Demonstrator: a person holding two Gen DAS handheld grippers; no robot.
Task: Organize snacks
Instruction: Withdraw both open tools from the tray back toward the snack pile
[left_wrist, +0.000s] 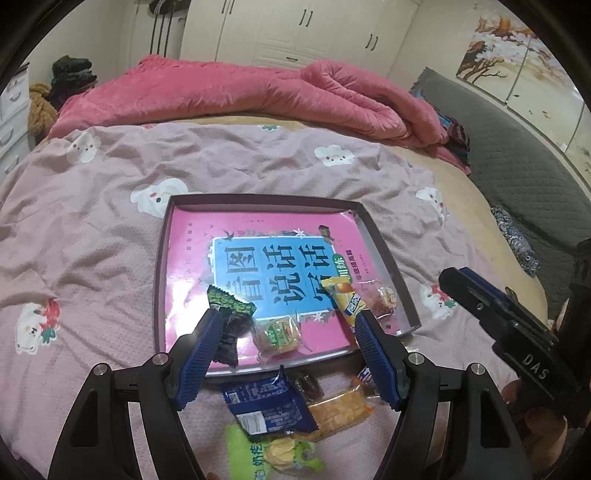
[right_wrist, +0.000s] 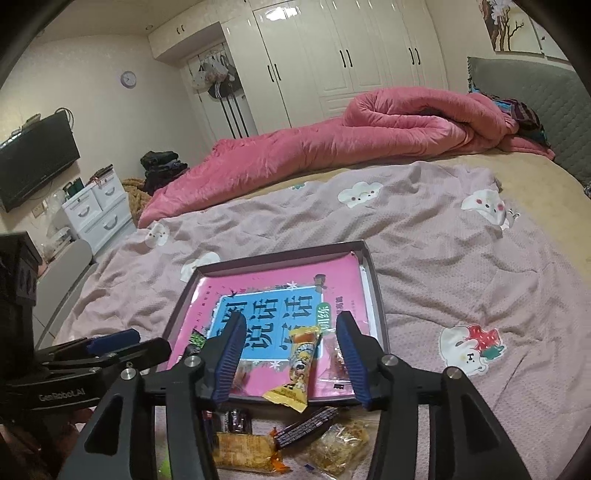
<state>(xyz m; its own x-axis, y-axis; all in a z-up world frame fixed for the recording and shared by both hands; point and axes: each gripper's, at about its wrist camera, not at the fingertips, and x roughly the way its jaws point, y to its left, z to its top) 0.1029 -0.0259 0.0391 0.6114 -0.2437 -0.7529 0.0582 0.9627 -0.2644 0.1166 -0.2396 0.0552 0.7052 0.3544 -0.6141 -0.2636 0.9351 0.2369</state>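
Two wrist views, both looking down across a bed (left_wrist: 258, 166) covered by a pink sheet printed with white animal faces.

Shallow dark-rimmed tray (left_wrist: 380, 236) lies on the sheet, lined with a pink and blue book cover (left_wrist: 258, 266). Left gripper (left_wrist: 288, 321) hangs over the tray's near edge, fingers wide apart, nothing pressed between them. Right gripper (right_wrist: 291, 332) also over the near part of the tray, fingers apart and clear of the yellow snack bar (right_wrist: 299, 365) lying between them, its near end over the rim. No earlier frame to compare.

Left view only:
- green-and-black wrapped snack (left_wrist: 231, 314) inside the tray, right by the left finger
- clear-wrapped round cake with green label (left_wrist: 280, 332) in the tray's near middle
- blue packet (left_wrist: 266, 406) and light green packet (left_wrist: 273, 450) on the sheet, outside the tray
- right gripper's black body seen from the side at the frame's right edge

Right view only:
- dark chocolate-type bar (right_wrist: 306, 426) and clear bag of crumbly snack (right_wrist: 340, 446) on the sheet below the tray rim
- wall television (right_wrist: 33, 162), clock (right_wrist: 128, 79), white drawer unit (right_wrist: 96, 210)

Both views: orange-wrapped wafer (right_wrist: 243, 450) on the sheet; small clear packet with red contents (left_wrist: 384, 299) at the tray's near right corner; rolled pink quilt (right_wrist: 332, 147) and white wardrobe (right_wrist: 332, 55) behind.
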